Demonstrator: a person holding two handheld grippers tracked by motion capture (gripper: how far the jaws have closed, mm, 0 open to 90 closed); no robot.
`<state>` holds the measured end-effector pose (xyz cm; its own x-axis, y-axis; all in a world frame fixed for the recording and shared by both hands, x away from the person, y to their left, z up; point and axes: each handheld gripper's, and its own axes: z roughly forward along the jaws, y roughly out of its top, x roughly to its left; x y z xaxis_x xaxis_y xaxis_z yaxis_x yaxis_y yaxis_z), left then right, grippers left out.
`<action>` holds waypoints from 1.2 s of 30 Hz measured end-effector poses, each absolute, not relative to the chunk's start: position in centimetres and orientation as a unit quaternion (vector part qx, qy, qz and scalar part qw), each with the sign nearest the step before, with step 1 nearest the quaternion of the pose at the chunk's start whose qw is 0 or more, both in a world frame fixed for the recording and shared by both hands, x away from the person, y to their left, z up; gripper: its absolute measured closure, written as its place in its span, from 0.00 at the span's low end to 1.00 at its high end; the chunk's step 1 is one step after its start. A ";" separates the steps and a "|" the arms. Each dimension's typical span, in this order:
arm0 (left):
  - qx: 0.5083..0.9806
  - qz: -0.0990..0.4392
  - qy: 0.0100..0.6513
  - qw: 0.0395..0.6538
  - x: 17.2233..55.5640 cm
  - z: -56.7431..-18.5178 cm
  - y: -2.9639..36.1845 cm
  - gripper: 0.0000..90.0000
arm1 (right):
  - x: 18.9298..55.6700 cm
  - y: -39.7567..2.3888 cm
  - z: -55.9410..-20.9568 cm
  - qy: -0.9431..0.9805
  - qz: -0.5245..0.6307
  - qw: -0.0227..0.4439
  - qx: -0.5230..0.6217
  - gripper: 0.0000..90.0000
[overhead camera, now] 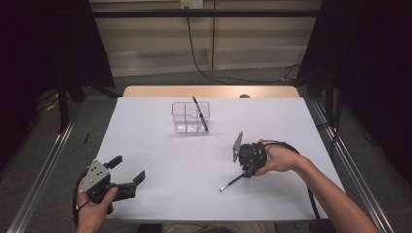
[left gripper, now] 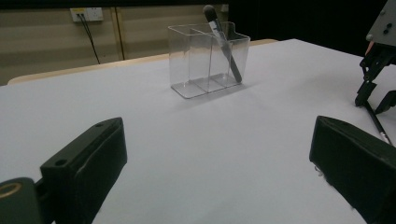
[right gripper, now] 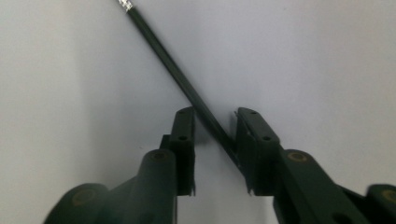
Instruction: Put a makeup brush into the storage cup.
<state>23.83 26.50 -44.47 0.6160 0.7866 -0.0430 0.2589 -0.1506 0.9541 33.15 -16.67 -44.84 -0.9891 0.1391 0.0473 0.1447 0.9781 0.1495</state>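
Observation:
A thin black brush handle [overhead camera: 231,183] with a silver end lies on the white table sheet [overhead camera: 170,145] at the front right. My right gripper [overhead camera: 246,172] points down over its upper end. In the right gripper view the handle [right gripper: 173,70] runs slantwise between the jaws of my right gripper [right gripper: 215,123], which stand narrow and open, with gaps beside the handle. A clear divided organizer [overhead camera: 187,119] stands at the table's middle back, with a dark-headed brush [overhead camera: 199,114] leaning in its right compartment. My left gripper [overhead camera: 130,167] rests at the front left, wide open and holding nothing.
The left gripper view shows the organizer [left gripper: 196,65] and its brush [left gripper: 225,49] ahead, and my right gripper [left gripper: 373,105] at the far right. A wooden table edge [overhead camera: 209,91] shows beyond the sheet. Metal rails [overhead camera: 46,170] run along both sides.

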 end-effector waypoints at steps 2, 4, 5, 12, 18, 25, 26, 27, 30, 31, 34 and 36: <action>0.718 0.244 0.364 0.541 23.8 -44.5 26.5 0.05 | 33.1 -16.6 -44.8 -0.994 -0.072 0.021 -0.073 0.81; 0.719 0.244 0.363 0.540 23.7 -44.4 26.5 0.05 | 33.2 -16.7 -44.8 -0.994 -0.077 0.020 -0.071 0.84; 0.718 0.243 0.364 0.541 23.7 -44.5 26.4 0.05 | 33.2 -16.7 -44.8 -0.994 -0.076 0.022 -0.070 0.85; 0.718 0.244 0.366 0.540 23.8 -44.5 26.5 0.05 | 33.2 -16.7 -44.9 -0.994 -0.077 0.030 -0.070 0.95; 0.717 0.243 0.367 0.540 23.7 -44.5 26.5 0.05 | 33.2 -16.7 -44.9 -0.994 -0.079 0.030 -0.074 0.96; 0.717 0.243 0.367 0.541 23.8 -44.5 26.5 0.05 | 33.0 -17.0 -44.8 -0.992 -0.089 0.024 -0.081 0.96; 0.718 0.243 0.366 0.540 23.8 -44.5 26.5 0.05 | 33.0 -17.0 -44.8 -0.992 -0.091 0.024 -0.083 0.96; 0.717 0.242 0.367 0.541 23.8 -44.5 26.5 0.05 | 33.0 -17.1 -44.8 -0.992 -0.092 0.025 -0.086 0.96; 0.716 0.244 0.369 0.541 23.8 -44.5 26.6 0.05 | 32.9 -17.0 -44.8 -0.992 -0.093 0.023 -0.088 0.96; 0.715 0.244 0.369 0.541 23.8 -44.5 26.6 0.05 | 32.9 -17.1 -44.8 -0.991 -0.094 0.023 -0.091 0.96; 0.715 0.244 0.369 0.541 23.8 -44.5 26.6 0.05 | 33.0 -17.2 -44.8 -0.990 -0.100 0.024 -0.099 0.96; 0.716 0.244 0.368 0.542 23.8 -44.5 26.6 0.05 | 33.0 -17.4 -44.8 -0.989 -0.103 0.021 -0.104 0.96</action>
